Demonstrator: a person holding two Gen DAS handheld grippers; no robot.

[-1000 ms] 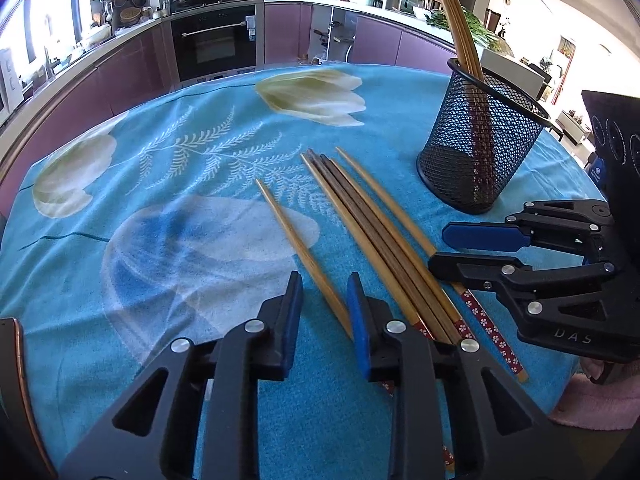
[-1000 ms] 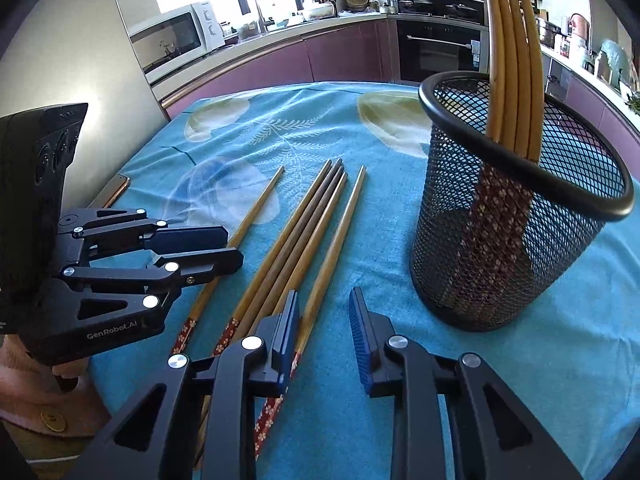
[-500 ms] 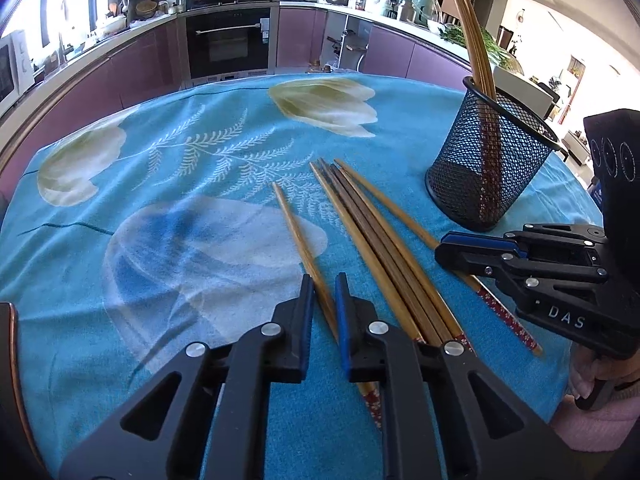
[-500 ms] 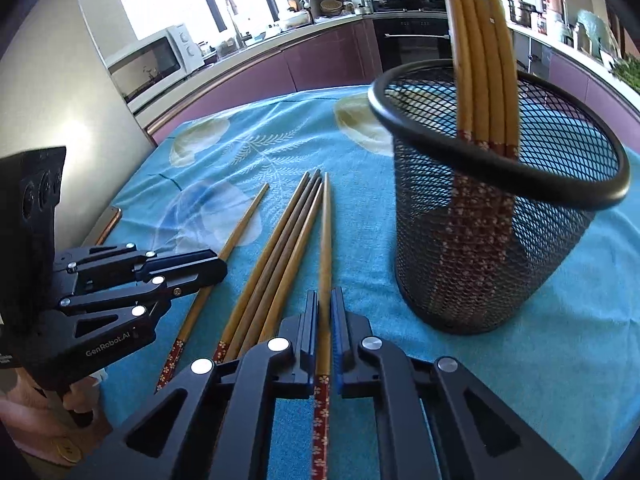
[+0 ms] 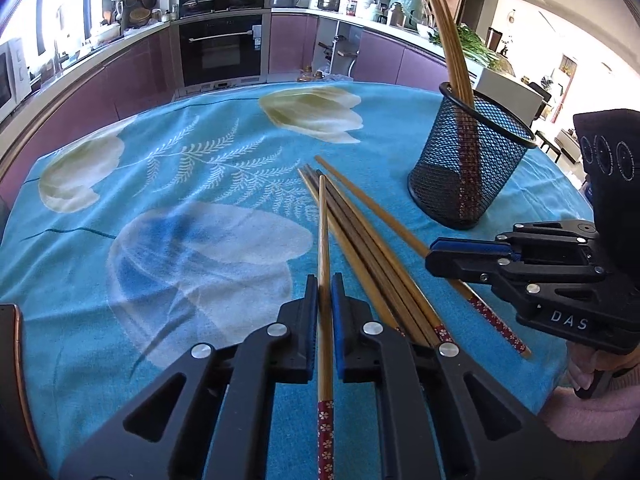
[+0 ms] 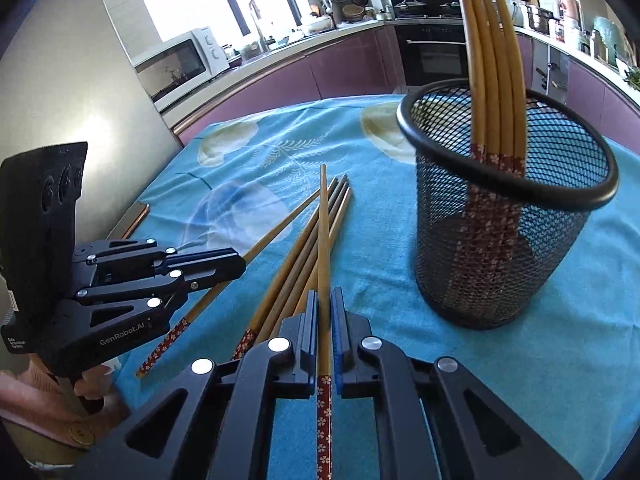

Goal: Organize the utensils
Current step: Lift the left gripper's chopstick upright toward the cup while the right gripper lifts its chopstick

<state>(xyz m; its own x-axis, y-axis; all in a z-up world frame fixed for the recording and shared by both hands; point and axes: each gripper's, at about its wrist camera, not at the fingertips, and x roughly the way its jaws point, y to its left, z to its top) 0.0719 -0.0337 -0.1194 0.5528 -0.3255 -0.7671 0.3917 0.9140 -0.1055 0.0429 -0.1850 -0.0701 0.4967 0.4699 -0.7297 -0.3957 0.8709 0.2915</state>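
The left tongs [image 5: 325, 300] clench one bamboo chopstick [image 5: 323, 240] and the right tongs [image 6: 325, 312] another [image 6: 322, 240], loose chopsticks [image 5: 372, 256] lying on the blue floral tabletop [image 5: 180, 184], with the black mesh holder [image 6: 508, 232] of chopsticks at two o'clock.

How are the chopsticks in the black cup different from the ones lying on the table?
The chopsticks in the cup stand up, leaning in the mesh cup; the chopsticks on the table lie flat on the tablecloth. The cup ones look light golden; some table ones look darker brown. Both have red flowery ends.
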